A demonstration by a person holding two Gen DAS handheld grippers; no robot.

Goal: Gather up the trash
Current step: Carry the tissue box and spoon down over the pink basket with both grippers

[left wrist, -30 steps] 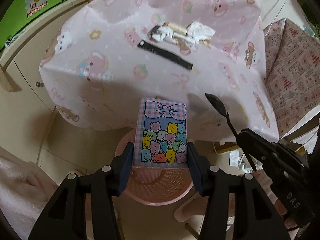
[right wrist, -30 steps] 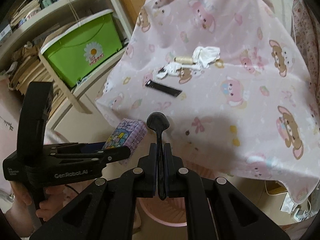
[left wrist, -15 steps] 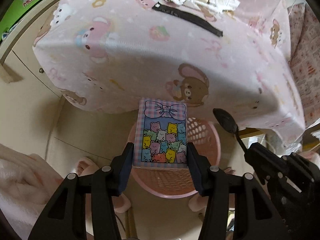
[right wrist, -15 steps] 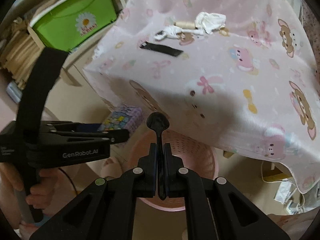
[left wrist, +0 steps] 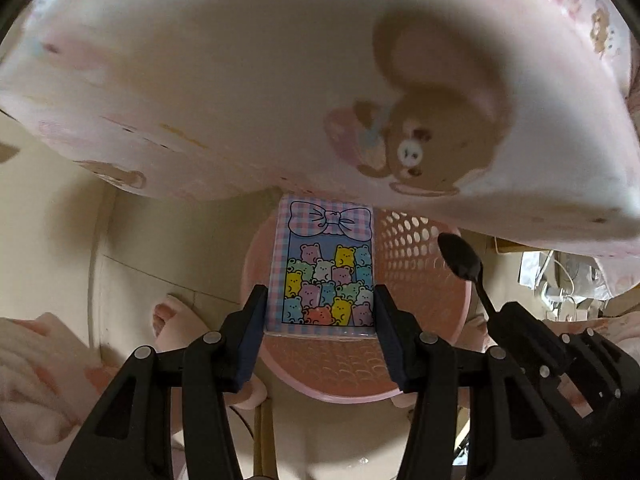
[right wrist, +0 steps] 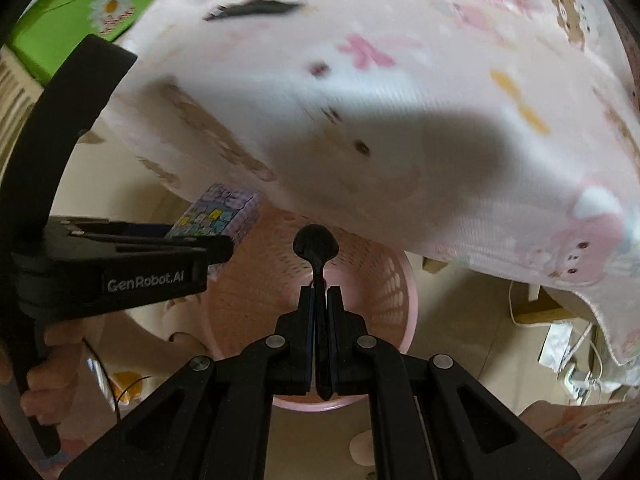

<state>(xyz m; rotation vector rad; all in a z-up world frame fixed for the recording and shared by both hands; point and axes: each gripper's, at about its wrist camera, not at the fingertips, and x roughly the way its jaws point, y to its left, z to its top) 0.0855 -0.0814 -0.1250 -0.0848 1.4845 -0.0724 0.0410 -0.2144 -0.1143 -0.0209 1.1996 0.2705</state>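
My left gripper [left wrist: 320, 312] is shut on a small box printed with coloured bears and a bow [left wrist: 326, 272], held above the pink perforated trash basket [left wrist: 420, 264] on the floor. The box also shows in the right wrist view [right wrist: 216, 216]. My right gripper [right wrist: 319, 300] is shut on a black plastic spoon [right wrist: 316, 244], bowl forward, over the same basket [right wrist: 392, 280]. The spoon shows at the right of the left wrist view [left wrist: 460, 260].
The table's pink bear-print cloth [left wrist: 320, 80] hangs low over the basket's far side. More trash, a black strip [right wrist: 256, 8] and white wrappers, lies on the tabletop. A green bin [right wrist: 80, 4] sits at the left. Cables and papers [right wrist: 568, 344] lie on the floor at the right.
Both grippers have dropped from tabletop level to below the table edge and moved over the basket, still holding the box and the spoon.
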